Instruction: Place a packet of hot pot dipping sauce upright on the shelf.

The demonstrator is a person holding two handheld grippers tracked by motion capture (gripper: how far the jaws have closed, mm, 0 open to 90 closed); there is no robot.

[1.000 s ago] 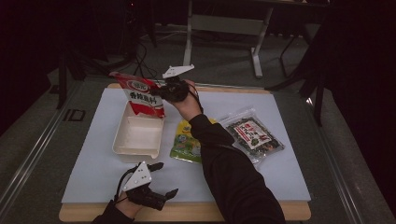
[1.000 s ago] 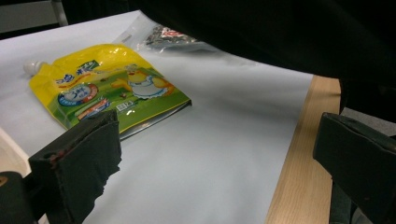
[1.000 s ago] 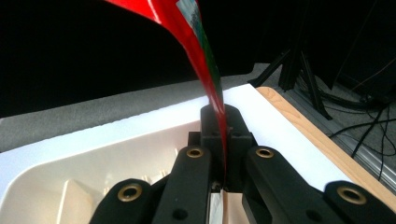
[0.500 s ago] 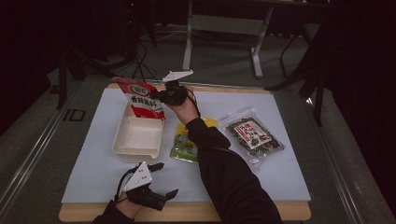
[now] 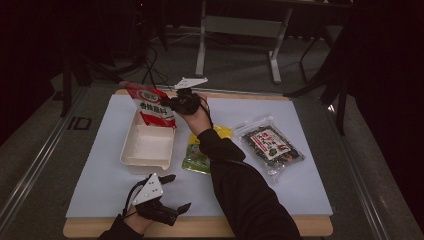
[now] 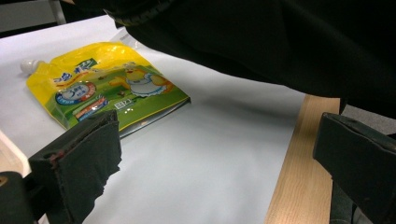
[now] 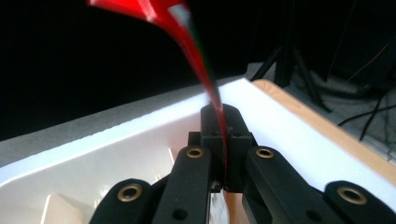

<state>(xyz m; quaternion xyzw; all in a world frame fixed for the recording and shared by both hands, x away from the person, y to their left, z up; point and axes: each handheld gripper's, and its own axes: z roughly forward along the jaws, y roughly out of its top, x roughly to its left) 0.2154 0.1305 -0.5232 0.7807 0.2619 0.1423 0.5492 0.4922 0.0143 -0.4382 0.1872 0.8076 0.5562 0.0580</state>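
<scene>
Red packet (image 5: 152, 107) over tray (image 5: 147, 147), yellow pouch (image 5: 200, 152) beside

We see the right forearm (image 5: 235, 175), in a dark sleeve, reaching from the near edge diagonally up across the table, wrist bent back. The right gripper (image 5: 172, 102) sits at the far end of that reach, pointing left, jaws pressed together. The left gripper (image 5: 181, 192) rests low near the near edge, held in the left hand (image 5: 150, 210), pointing right, its jaws standing wide apart with nothing between them
</scene>
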